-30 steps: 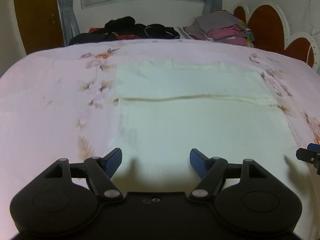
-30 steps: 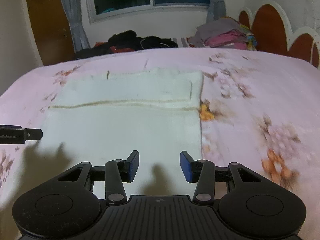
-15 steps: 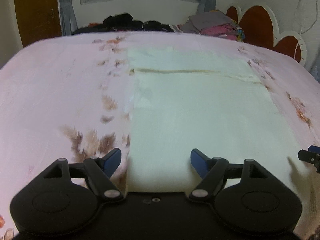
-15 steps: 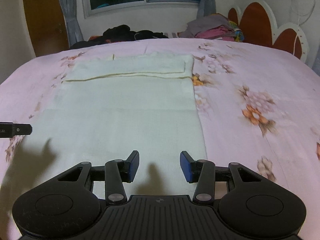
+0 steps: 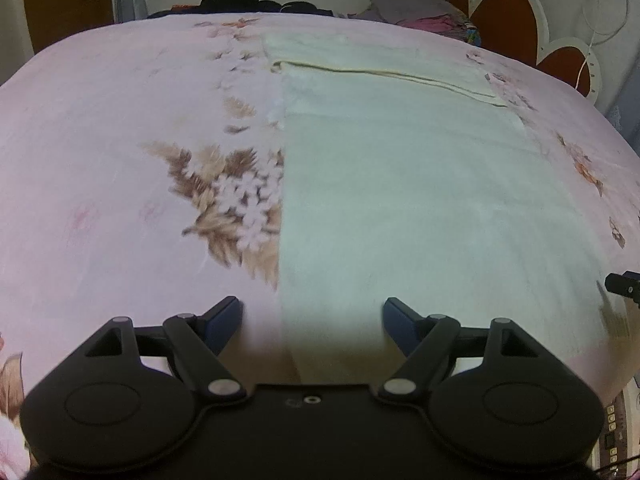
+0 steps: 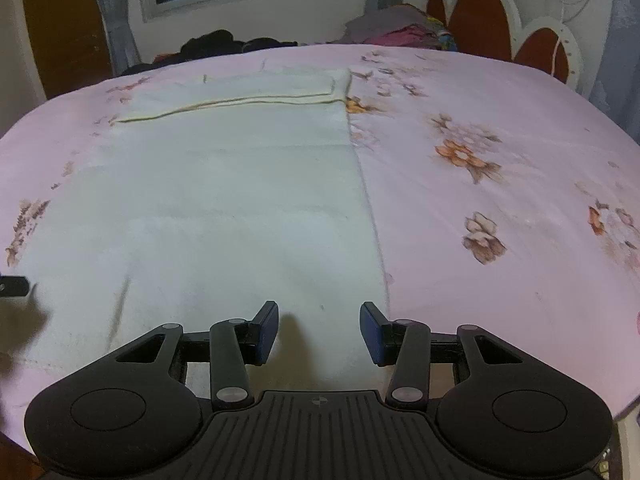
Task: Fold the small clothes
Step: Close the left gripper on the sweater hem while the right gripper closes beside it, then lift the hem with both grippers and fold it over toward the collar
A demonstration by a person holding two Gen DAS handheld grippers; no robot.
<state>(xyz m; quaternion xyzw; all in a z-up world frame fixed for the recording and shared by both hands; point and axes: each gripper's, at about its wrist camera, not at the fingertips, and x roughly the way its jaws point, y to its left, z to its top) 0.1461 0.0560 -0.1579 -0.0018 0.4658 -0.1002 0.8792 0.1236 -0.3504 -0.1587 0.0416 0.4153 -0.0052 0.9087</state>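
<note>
A pale cream cloth (image 5: 420, 184) lies flat on the pink floral bed, its far end folded over in a band (image 5: 384, 60). It also shows in the right wrist view (image 6: 224, 208). My left gripper (image 5: 312, 320) is open and empty, just above the cloth's near left edge, which runs between its fingers. My right gripper (image 6: 319, 330) is open and empty above the cloth's near right edge. The tip of the right gripper shows at the right of the left wrist view (image 5: 624, 286). The tip of the left gripper shows at the left of the right wrist view (image 6: 12, 285).
The pink floral bedsheet (image 5: 100, 160) spreads on both sides of the cloth. A pile of dark clothes (image 6: 224, 44) and a stack of folded coloured clothes (image 6: 400, 32) lie at the far edge. A heart-shaped headboard (image 5: 516, 20) stands at the right.
Both grippers have drawn back toward the near end of the cloth. More of the cloth now lies ahead of them. Both stay open.
</note>
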